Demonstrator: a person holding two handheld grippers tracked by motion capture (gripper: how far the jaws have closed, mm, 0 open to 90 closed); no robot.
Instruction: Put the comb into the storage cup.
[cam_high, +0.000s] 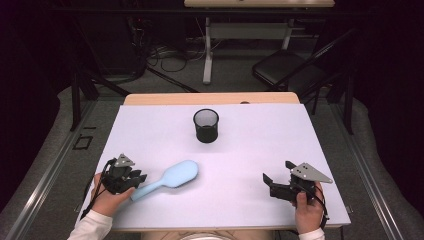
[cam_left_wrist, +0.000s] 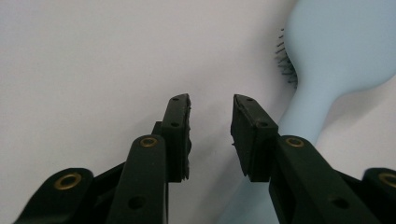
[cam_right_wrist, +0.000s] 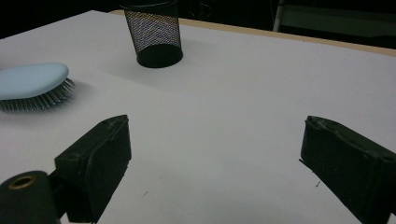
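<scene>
From the high view, the left gripper (cam_high: 131, 179) lay low on the white table (cam_high: 250, 150) near its left front edge, its tips at the handle end of the pale blue hairbrush (cam_high: 170, 178), whose head stretched away beyond them toward the table's middle. The right gripper (cam_high: 274, 183) rested near the right front corner, with bare table ahead of it up to the black mesh cup (cam_high: 206, 125), well apart from both.

In the left gripper view, the jaws stood slightly apart with nothing but table between them — the hairbrush (cam_left_wrist: 327, 79) handle ran under the right-hand jaw, outside the gap.

In the right gripper view, the jaws were spread wide over bare surface; the hairbrush (cam_right_wrist: 32, 84) lay bristles down, far beyond the left-hand jaw, the mesh cup (cam_right_wrist: 154, 32) ahead near the far edge.
</scene>
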